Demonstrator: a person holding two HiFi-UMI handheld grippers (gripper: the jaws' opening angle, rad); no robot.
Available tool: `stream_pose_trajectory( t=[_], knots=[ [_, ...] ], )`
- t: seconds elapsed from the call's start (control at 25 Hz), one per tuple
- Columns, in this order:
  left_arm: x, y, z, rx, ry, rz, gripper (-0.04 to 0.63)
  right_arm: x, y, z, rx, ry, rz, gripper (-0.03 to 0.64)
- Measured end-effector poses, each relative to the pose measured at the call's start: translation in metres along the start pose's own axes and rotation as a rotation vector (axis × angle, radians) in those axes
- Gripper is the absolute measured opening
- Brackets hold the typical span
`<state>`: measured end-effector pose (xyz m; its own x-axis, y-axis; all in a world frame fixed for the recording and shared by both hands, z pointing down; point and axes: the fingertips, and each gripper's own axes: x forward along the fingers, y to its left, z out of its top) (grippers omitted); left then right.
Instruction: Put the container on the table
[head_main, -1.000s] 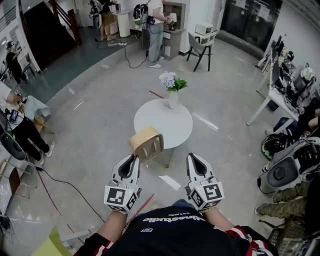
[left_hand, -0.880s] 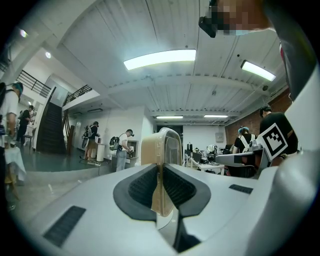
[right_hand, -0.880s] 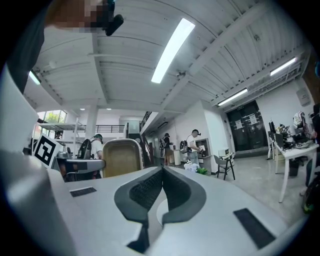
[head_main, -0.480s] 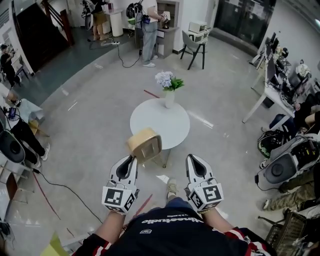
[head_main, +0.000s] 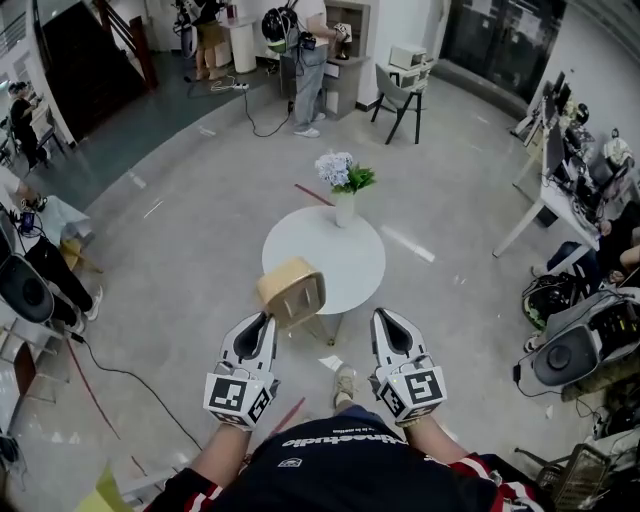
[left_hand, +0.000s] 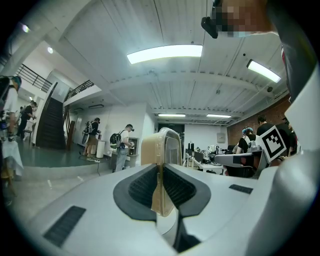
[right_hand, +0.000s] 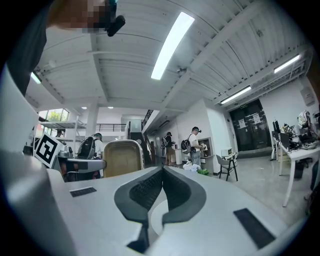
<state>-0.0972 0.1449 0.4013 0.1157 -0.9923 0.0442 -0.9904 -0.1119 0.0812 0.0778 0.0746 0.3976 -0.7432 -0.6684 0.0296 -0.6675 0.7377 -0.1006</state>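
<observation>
Gripping the tan container (head_main: 292, 290) by its rim, my left gripper (head_main: 262, 318) has its jaws nearly together on the thin wall. It hangs in the air before the near edge of the round table (head_main: 345, 262). My right gripper (head_main: 388, 318) is closed, empty.

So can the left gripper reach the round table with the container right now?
Probably yes. The left gripper holds the container by its edge, the round table lies just ahead, its near side is bare, and the vase of flowers stands at the far edge. Nothing blocks the way.
</observation>
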Motion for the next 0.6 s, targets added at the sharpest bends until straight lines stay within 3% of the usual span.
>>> stream_pose_trajectory(
  t=[0.16, 0.6],
  knots=[
    [0.042, 0.005, 0.005, -0.041, 0.000, -0.008, 0.049, 0.032, -0.028, 0.005, -0.006, 0.003, 0.020, 0.003],
    [0.177, 0.013, 0.020, -0.003, 0.009, 0.006, 0.049, 0.119, -0.127, 0.022, 0.010, -0.006, 0.045, 0.003]
  ],
)
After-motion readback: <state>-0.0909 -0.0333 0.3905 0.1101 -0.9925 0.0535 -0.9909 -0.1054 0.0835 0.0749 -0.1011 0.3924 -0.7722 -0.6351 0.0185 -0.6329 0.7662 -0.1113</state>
